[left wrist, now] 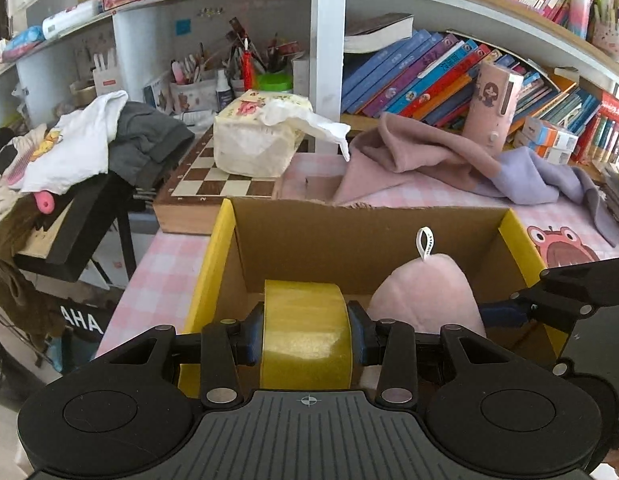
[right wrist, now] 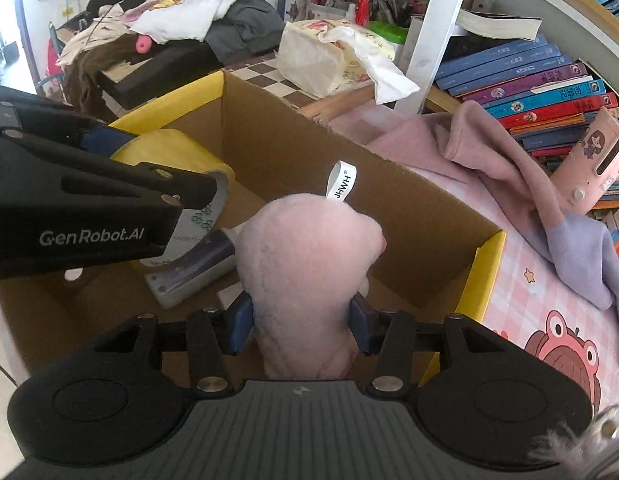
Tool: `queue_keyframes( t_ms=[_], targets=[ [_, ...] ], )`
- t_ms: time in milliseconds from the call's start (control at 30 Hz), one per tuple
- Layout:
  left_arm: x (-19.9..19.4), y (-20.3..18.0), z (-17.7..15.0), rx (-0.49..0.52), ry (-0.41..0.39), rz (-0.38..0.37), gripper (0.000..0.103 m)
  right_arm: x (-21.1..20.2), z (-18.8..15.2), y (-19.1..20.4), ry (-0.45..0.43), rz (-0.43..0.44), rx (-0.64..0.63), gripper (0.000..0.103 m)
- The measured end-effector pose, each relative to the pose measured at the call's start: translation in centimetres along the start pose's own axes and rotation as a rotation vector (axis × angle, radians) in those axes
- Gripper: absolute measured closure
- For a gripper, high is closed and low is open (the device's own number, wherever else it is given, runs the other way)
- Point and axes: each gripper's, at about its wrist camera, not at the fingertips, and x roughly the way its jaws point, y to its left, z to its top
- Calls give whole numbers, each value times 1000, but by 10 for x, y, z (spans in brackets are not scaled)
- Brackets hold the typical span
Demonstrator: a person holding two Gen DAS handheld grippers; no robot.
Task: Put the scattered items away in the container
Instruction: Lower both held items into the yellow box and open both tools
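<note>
Left wrist view: left gripper (left wrist: 307, 338) pinches a yellow tape roll (left wrist: 305, 332) over the cardboard box (left wrist: 349, 236), toward its left wall. Right wrist view: right gripper (right wrist: 301, 330) squeezes a pink plush toy (right wrist: 305, 264) over the box's near edge, a white packet (right wrist: 189, 276) lying on the box floor below. Both loads are above the opening, close together. Risk: simultaneous release could knock grippers together, or the plush catches the near rim and tips out onto the tabletop (right wrist: 521, 276).
</note>
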Motion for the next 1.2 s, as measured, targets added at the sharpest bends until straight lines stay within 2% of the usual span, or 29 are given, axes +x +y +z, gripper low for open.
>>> queue_keyframes(
  t_ms=[67,133,167,233,433,733,933,1067,1200],
  targets=[
    [2,3,2,-22,1,-7,63,-1,2,-3,-3,5,14,53],
    [2,6,3,-54,-8,-22,61,-4,3,-5,-21,11,32,44],
    [1,8,3,-67,-19,-31,57,-7,3,-6,-34,12,41,41],
    [-6,9,4,-81,-57,-32,41,-13,3,-8,-57,14,56,32],
    [-33,1,7,-48,-168,-41,26,-35,4,-6,-122,-11,48,20],
    [-75,-15,-8,20,-218,-16,19,-75,-14,3,-202,-30,50,19],
    [-115,-8,-26,-29,-278,-41,15,-116,-34,4,-282,-50,79,19],
    [-139,-12,-38,-48,-313,-26,10,-143,-54,3,-353,-81,115,19],
    [-156,-19,-51,-51,-312,-1,8,-165,-75,6,-412,-120,123,19]
  ],
)
